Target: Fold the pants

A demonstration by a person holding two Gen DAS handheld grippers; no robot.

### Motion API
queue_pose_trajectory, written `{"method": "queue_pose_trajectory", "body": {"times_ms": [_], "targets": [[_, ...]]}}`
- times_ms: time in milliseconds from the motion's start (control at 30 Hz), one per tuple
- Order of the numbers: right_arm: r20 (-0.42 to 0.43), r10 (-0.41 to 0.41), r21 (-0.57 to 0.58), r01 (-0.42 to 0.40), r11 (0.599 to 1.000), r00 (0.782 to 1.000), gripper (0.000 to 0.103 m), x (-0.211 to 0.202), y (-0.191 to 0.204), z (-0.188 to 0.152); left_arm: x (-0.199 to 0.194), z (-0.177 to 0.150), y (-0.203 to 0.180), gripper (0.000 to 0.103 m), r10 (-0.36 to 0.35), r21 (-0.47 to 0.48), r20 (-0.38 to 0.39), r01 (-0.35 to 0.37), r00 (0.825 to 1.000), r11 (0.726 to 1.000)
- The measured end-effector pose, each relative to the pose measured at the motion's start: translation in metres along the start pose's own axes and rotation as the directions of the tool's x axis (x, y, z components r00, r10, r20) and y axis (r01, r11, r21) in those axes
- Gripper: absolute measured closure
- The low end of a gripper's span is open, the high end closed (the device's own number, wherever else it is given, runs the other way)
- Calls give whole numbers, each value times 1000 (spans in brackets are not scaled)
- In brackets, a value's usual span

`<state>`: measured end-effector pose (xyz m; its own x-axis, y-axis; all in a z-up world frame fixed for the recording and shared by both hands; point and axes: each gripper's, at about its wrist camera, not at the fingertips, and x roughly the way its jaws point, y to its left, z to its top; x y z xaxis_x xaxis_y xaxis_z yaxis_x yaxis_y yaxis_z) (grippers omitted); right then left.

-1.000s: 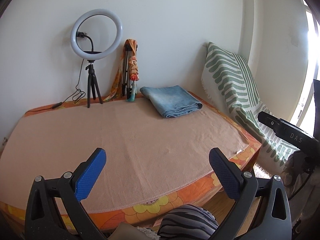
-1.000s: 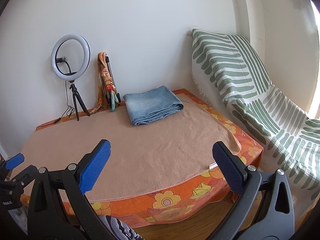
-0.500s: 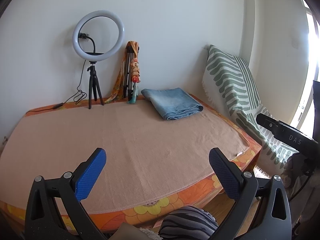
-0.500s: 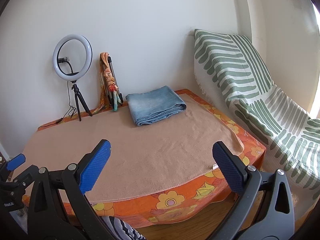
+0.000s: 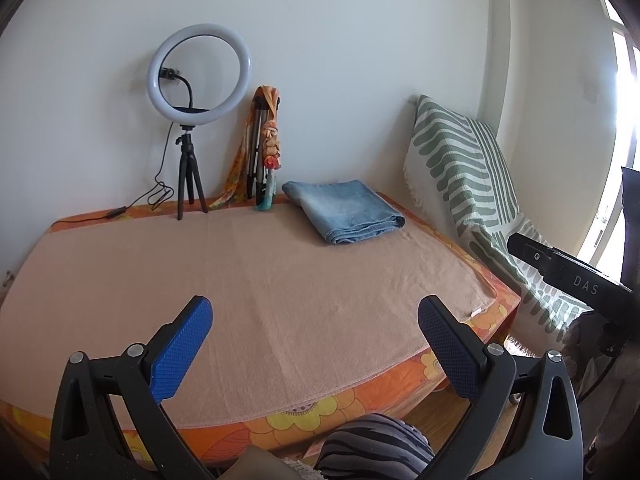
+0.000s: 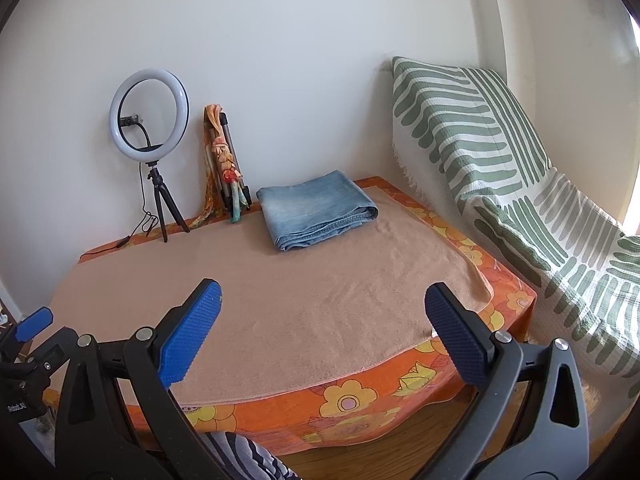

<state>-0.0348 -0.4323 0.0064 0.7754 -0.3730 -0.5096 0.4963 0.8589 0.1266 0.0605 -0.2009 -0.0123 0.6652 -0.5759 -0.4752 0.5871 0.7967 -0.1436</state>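
I held my left gripper (image 5: 315,320) and right gripper (image 6: 322,306) with jaws spread wide, empty, above the near edge of the peach towel-covered table (image 6: 320,300). The folded light-blue denim pants (image 6: 316,210) lay well ahead, near the wall.

Faded blue denim pants (image 6: 316,210) are lying on a plain peach towel (image 6: 304,300), which is covering an orange sheet (image 6: 352,404) blooming with yellow flowers. A white throw (image 6: 492,152) is showing green stripes (leaf-like). Both grippers are wearing 2 blue pads (image 5: 182,354) on black frames. The ring light (image 5: 199,74) is glowing white.
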Motion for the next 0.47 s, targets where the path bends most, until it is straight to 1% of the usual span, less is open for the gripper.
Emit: {"method": "queue_pose_trajectory", "body": {"times_ms": [233,367,467], "targets": [[-1,2,-1,-2,1000,1000,0,0,2,-1,-1,0,0,1,15,-1,11,-15,1000,1000],[-2,1,1,-1,1000,1000,0,-1,2,-1,0,0,3,1,4,-22,8,-4,1000,1000],[-3,4,-2,-4,1000,1000,0,0,4,-2,0,0,5,1,11,-22,9,-11,1000,1000]]}}
